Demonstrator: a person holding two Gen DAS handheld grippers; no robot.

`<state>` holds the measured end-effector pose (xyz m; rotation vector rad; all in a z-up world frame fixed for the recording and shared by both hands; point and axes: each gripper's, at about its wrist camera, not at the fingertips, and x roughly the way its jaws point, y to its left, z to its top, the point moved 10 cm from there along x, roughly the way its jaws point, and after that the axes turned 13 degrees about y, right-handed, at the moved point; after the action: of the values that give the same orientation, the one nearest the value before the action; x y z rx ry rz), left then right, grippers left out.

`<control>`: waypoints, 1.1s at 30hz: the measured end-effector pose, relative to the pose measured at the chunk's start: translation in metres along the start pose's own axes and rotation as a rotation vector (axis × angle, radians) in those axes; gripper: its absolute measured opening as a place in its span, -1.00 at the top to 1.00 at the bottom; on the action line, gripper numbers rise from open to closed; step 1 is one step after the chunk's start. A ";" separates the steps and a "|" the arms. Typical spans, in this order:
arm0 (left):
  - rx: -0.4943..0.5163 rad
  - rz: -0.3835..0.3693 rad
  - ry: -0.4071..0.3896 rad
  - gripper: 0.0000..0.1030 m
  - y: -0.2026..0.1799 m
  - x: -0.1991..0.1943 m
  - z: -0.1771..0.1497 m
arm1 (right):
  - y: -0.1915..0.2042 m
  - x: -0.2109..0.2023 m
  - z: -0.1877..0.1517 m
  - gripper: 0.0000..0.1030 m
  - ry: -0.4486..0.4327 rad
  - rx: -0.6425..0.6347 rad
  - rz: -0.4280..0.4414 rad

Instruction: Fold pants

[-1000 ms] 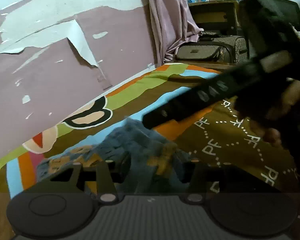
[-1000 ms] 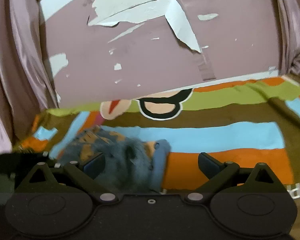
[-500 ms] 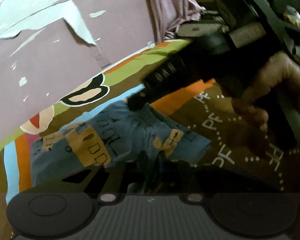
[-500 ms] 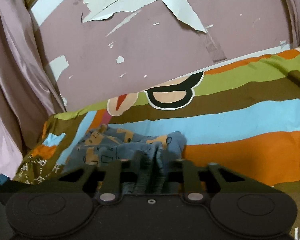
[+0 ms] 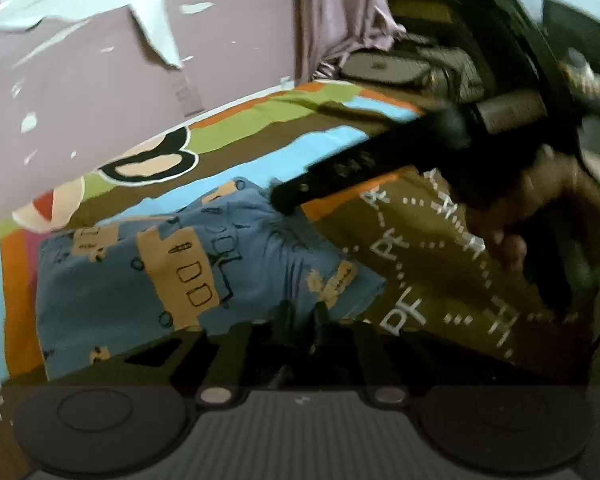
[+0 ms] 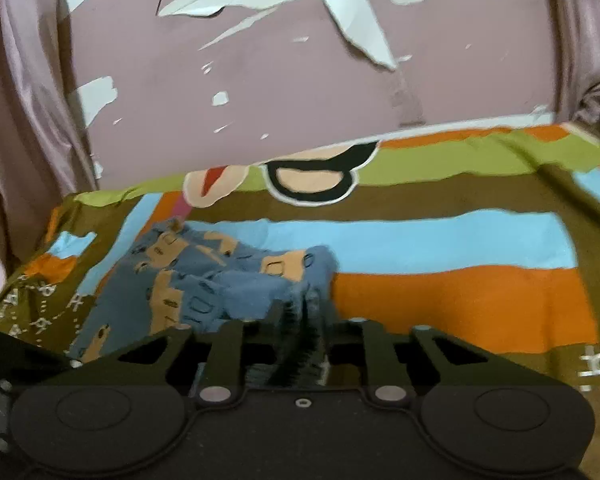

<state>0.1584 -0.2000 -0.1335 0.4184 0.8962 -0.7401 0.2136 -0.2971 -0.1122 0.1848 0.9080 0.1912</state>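
Right gripper [image 6: 303, 322] opening, pants [image 6: 204, 280] edge between

left claw [image 5: 300, 316]: wide → pinching pants [image 5: 148, 264] | right claw [image 6: 306, 312]: same, jaws easing open

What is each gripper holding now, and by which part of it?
Both hold the blue printed pants. The left gripper has their near edge, the right gripper their gathered end, with cloth between the jaws, though both are opening slightly.
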 end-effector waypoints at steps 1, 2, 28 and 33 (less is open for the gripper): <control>-0.021 -0.014 -0.013 0.53 0.003 -0.006 0.001 | -0.001 -0.004 -0.001 0.40 -0.010 -0.001 -0.022; -0.038 -0.018 -0.030 0.34 0.006 -0.015 0.001 | -0.002 -0.009 -0.002 0.36 -0.019 -0.001 -0.037; -0.465 0.310 0.185 -0.88 0.114 -0.039 -0.072 | 0.033 -0.034 -0.041 -0.96 -0.013 -0.029 -0.197; -0.466 0.319 0.160 -0.95 0.114 -0.040 -0.066 | 0.046 -0.016 -0.039 -0.98 -0.031 -0.083 -0.207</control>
<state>0.1892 -0.0662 -0.1351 0.1980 1.0872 -0.1941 0.1689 -0.2535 -0.1127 0.0166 0.8805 0.0336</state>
